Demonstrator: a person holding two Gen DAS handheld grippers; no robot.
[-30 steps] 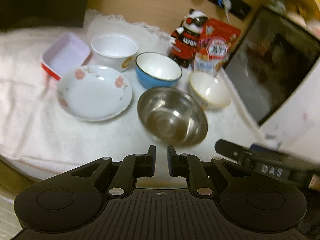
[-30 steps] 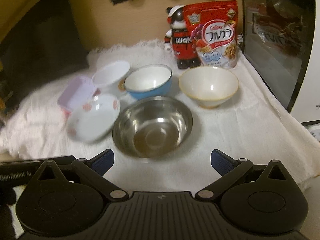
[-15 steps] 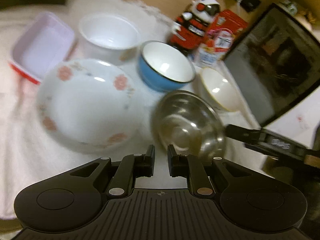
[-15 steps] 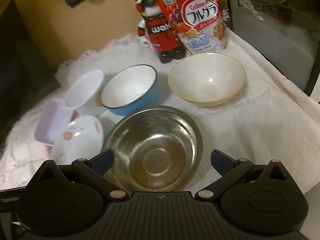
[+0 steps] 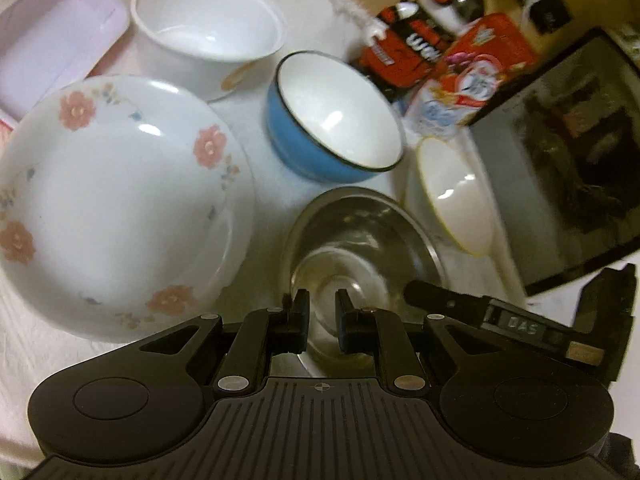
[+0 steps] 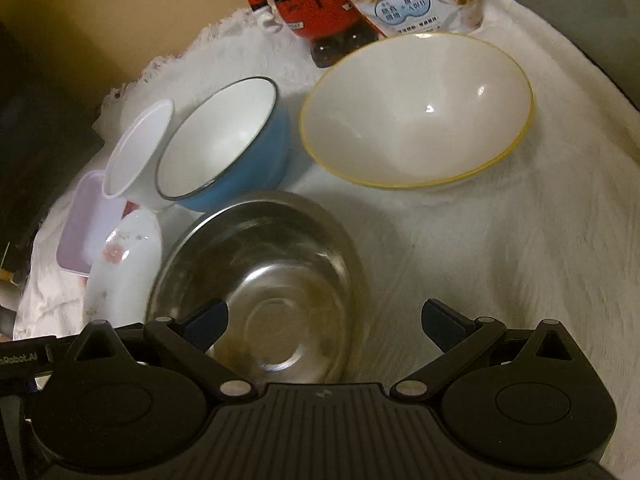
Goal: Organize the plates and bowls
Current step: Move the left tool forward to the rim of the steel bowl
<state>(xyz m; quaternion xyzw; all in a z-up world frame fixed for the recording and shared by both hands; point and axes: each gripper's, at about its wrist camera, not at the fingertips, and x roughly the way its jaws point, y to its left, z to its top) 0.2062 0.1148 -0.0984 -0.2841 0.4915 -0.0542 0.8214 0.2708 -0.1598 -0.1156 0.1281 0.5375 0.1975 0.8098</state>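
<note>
On the towel-covered tabletop [image 6: 500,240], a thin, light, slippery steel bowl [image 6: 264,280] sits below the right tool [image 6: 324,320], fingers spread wide, and the left tool [image 5: 322,320], nearly pressed together, empty; its rim looks the likeliest hold.

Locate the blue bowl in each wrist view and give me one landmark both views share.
Left wrist view: the blue bowl sits upper centre, right of the flowered plate and behind the steel bowl.
Right wrist view: the blue bowl sits upper left, tilted by the lens, behind the steel bowl and left of the yellow-rimmed bowl.
Shared landmark: the red bear figure behind the bowls.
</note>
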